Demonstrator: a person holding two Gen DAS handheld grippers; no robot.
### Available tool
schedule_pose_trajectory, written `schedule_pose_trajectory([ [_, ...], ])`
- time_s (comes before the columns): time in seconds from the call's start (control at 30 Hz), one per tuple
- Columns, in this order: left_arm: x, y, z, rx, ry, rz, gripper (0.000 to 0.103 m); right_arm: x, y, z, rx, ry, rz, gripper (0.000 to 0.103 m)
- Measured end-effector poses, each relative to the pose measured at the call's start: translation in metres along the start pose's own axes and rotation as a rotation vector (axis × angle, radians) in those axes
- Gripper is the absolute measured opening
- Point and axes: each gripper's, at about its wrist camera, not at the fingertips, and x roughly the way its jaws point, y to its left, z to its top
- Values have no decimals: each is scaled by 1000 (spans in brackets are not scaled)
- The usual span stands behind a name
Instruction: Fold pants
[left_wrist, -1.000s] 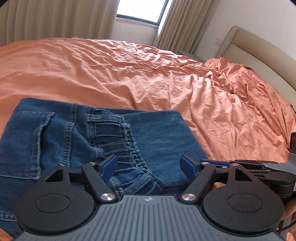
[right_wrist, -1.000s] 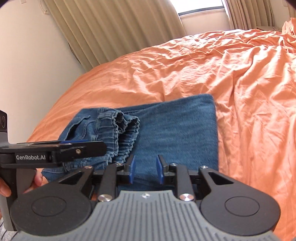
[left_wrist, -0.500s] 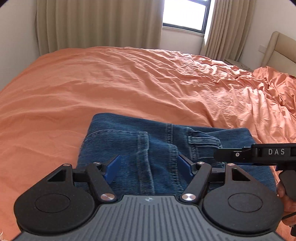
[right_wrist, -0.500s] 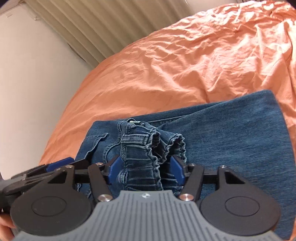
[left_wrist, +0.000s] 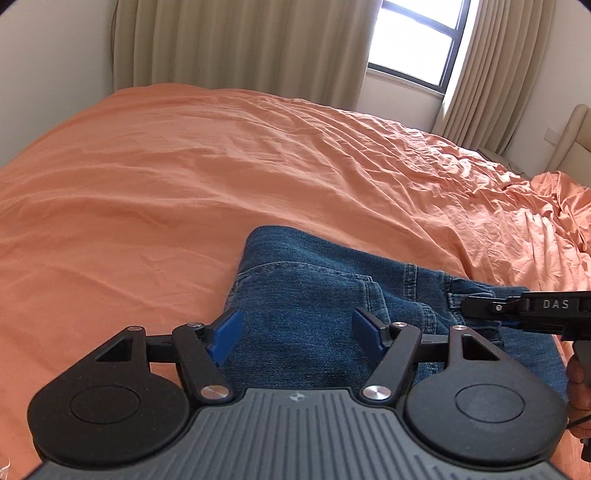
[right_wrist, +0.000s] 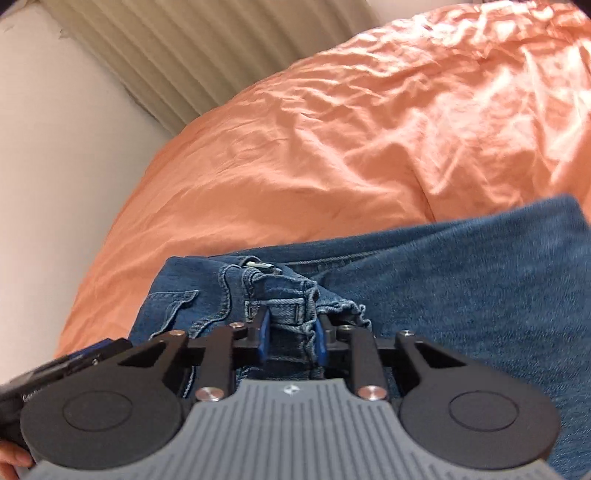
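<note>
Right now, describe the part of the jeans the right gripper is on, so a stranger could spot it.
On the orange bed lie folded blue jeans. At their near edge, the right gripper pinches the bunched waistband: gathered and frayed with a belt loop, unlike the smooth denim beside it.

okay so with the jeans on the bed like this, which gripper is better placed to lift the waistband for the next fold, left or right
Right, probably. The right gripper has just been closing, with the bunched waistband of the jeans between its pads. The left gripper stands open over flat denim, gripping nothing.
</note>
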Motion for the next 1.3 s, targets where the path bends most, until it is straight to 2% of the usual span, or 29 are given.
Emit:
schedule_pose_trajectory([
  [0.07,-4,7,2,-23,0,1,78,-15,17,9,-48,-24,18,17],
  [0.23,-22,17,8,-77,-26,0,78,-58,51,43,-53,-62,89,16],
  [0.37,-37,16,18,-87,-56,-4,76,-89,80,70,-107,-109,108,16],
  [0.47,-44,11,24,-88,-73,-22,76,-109,80,85,-101,-138,96,16],
  [0.57,-45,-1,28,-68,-75,-49,75,-127,59,88,-61,-142,57,16],
  [0.6,-43,-6,29,-51,-72,-56,71,-130,49,87,-48,-142,43,16],
  [0.7,-34,-23,28,1,-48,-74,68,-137,1,77,24,-124,-22,16],
  [0.8,-23,-37,24,39,-28,-93,66,-125,-59,60,120,-89,-96,16],
  [0.87,-15,-46,20,58,-7,-102,64,-105,-102,42,194,-35,-160,16],
  [0.97,-3,-54,14,85,28,-113,60,-85,-142,19,281,-9,-164,16],
  [1.1,9,-55,13,92,46,-115,57,-91,-137,20,276,-44,-139,16],
  [1.23,11,-51,18,77,19,-103,57,-120,-119,36,246,-121,-48,16],
  [1.3,16,-50,22,55,19,-101,57,-118,-125,42,251,-131,-79,15],
])
